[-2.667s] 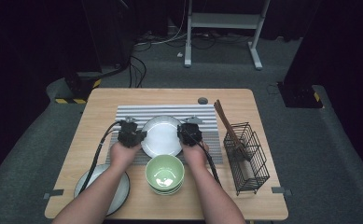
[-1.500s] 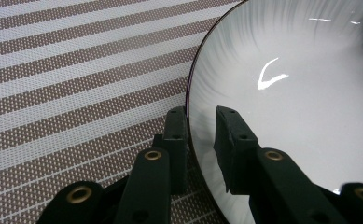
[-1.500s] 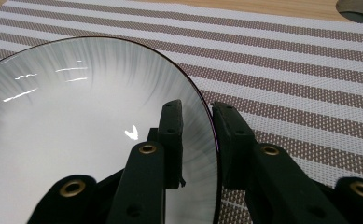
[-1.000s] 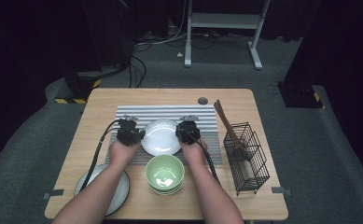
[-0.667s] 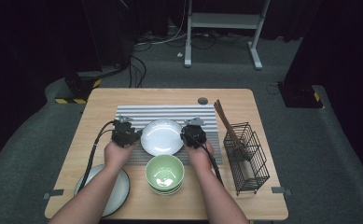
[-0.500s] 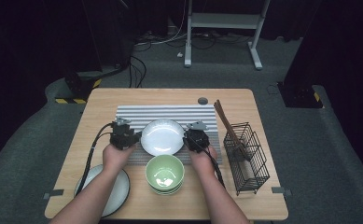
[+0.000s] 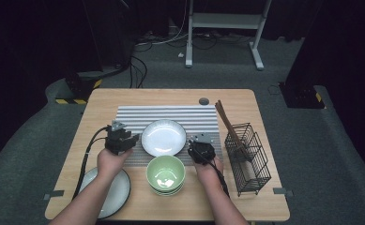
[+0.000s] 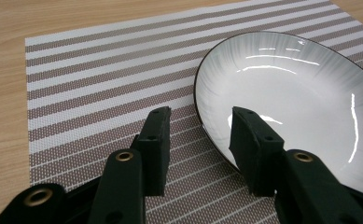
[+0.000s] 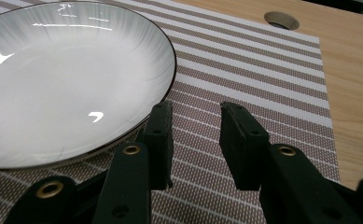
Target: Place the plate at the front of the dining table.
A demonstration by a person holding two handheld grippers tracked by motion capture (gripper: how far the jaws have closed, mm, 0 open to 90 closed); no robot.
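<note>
Resting on the mat (image 7: 171,115), the plate (image 7: 163,137) is down; we hold both grippers (image 7: 122,140) (image 7: 200,151) apart and empty, with bowls (image 7: 165,174) left.

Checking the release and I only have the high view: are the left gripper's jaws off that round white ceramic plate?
Observer: Yes. The left gripper is open and its jaws have just been opening. The pads press on nothing, and the round white ceramic plate lies free on the mat.
Operator: And the right one?
Observer: The right gripper is open too. Its gap shows just the brown-and-white striped woven placemat, and the plate's rim sits beside one jaw.
Operator: Anything on the plate itself?
Observer: It has a thin dark line around the rim and fine ribbing on the inner wall. Nothing is on it.
</note>
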